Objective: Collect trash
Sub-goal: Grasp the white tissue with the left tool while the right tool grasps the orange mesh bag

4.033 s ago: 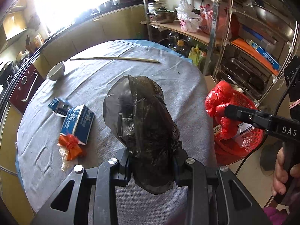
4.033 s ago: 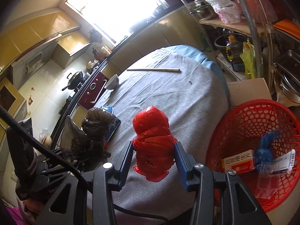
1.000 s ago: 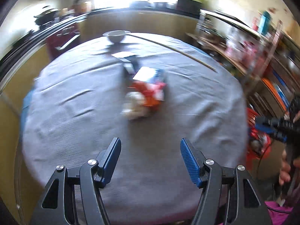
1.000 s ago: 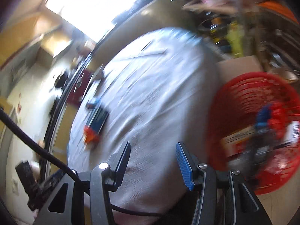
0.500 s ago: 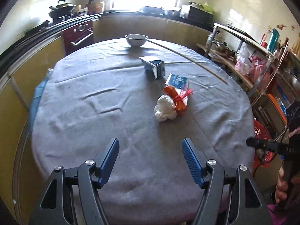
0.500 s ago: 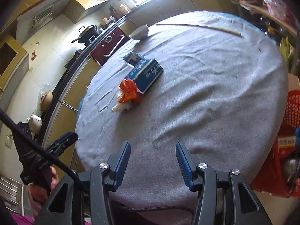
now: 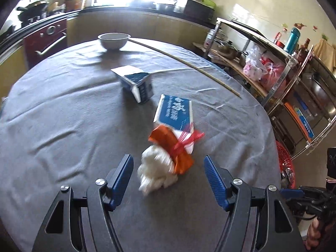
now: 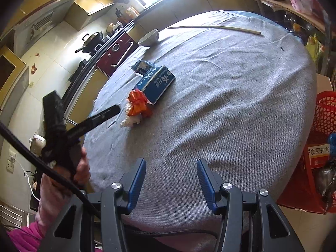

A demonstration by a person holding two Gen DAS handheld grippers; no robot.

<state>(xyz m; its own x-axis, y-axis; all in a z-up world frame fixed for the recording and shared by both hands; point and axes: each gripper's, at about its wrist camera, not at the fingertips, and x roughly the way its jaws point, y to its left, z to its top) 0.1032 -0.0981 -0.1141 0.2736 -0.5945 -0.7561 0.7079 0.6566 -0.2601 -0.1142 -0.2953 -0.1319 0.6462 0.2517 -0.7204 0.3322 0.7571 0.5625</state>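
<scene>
1. Left wrist view: my left gripper [image 7: 168, 180] comes in low over the grey tablecloth [image 7: 63, 126], aimed at the white-and-orange wrapper bundle [image 7: 166, 157]. It's the closest piece of trash, so it looks like the next pick.
2. Landmark is the bundle. It lies on the cloth between the tips of my left fingers [image 7: 122, 174], nearer the right one, touching neither as far as I can see.
3. Left gripper state: jaws spread wide, nothing clamped, pads clear of the bundle.
4. Blue flat box [image 7: 175, 112] sits just behind the bundle, touching or slightly under its orange end. Small blue carton [image 7: 137, 84] is further behind, apart from the box in this view.
5. White bowl [image 7: 113, 40] and long thin stick [image 7: 184, 63] sit well beyond the bundle at the far edge. Probably not trash, just left there.
6. Right wrist view: my right gripper [image 8: 171, 180] hangs over the near edge of the cloth, well away from the bundle [image 8: 137, 109]. Jaws partly apart, empty, touching nothing.
7. Red basket [image 8: 323, 121] stands off the table to the right of the bundle, on the floor side. It already holds a red-and-white box and other scraps, so I judge that's the drop spot, kept within reach of my right hand.
8. Left gripper [image 8: 92, 121] shows as a dark bar pointing at the bundle from the left.
</scene>
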